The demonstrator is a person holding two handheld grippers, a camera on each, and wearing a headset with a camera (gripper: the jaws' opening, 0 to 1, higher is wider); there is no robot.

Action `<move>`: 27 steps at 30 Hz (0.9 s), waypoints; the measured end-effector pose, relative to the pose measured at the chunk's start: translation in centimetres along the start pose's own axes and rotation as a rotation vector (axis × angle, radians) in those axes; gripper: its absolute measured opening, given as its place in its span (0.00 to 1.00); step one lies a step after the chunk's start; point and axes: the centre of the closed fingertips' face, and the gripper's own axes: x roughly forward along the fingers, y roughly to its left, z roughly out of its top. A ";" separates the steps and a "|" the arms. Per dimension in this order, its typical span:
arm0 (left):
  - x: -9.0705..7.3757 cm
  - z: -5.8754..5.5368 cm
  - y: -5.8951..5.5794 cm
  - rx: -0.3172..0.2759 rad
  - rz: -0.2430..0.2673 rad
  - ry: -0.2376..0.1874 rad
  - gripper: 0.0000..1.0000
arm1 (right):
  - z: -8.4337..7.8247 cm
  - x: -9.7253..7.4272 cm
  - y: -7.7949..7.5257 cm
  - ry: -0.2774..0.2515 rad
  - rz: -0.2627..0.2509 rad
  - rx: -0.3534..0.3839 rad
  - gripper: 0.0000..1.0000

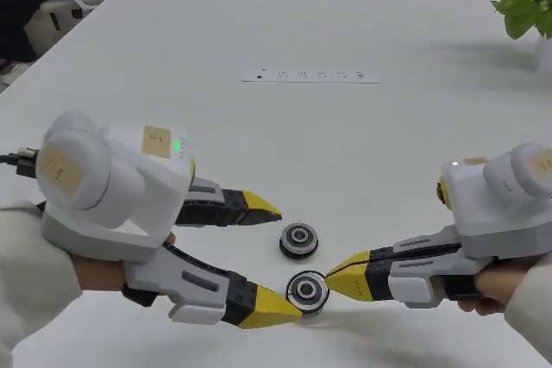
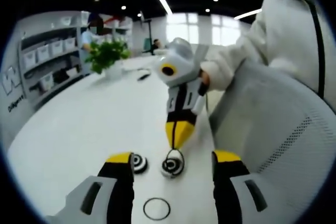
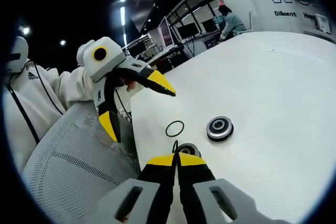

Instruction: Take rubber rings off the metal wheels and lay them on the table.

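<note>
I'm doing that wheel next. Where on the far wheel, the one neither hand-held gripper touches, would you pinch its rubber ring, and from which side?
Probably at the outer edge of the far wheel, where the dark ring wraps the rim. The wheel lies flat with its hub up, so the ring faces sideways: come in low from the side. The open left hand-held gripper is close by.

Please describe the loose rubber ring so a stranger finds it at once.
On the white table, look by its near edge, between the open left tongs. The loose ring lies flat there: a bare black hoop, not a metal wheel.
</note>
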 end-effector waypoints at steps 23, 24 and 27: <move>-7.6 -1.3 1.3 -0.095 0.161 -0.034 0.93 | 1.6 -2.4 0.4 -0.016 -0.011 -0.021 0.00; -7.8 -1.4 1.3 -0.097 0.165 -0.032 0.94 | 1.7 -2.4 0.5 -0.017 -0.011 -0.021 0.00; -8.4 -1.9 1.1 -0.105 0.185 -0.024 0.96 | 1.9 -2.6 0.6 -0.016 -0.011 -0.027 0.00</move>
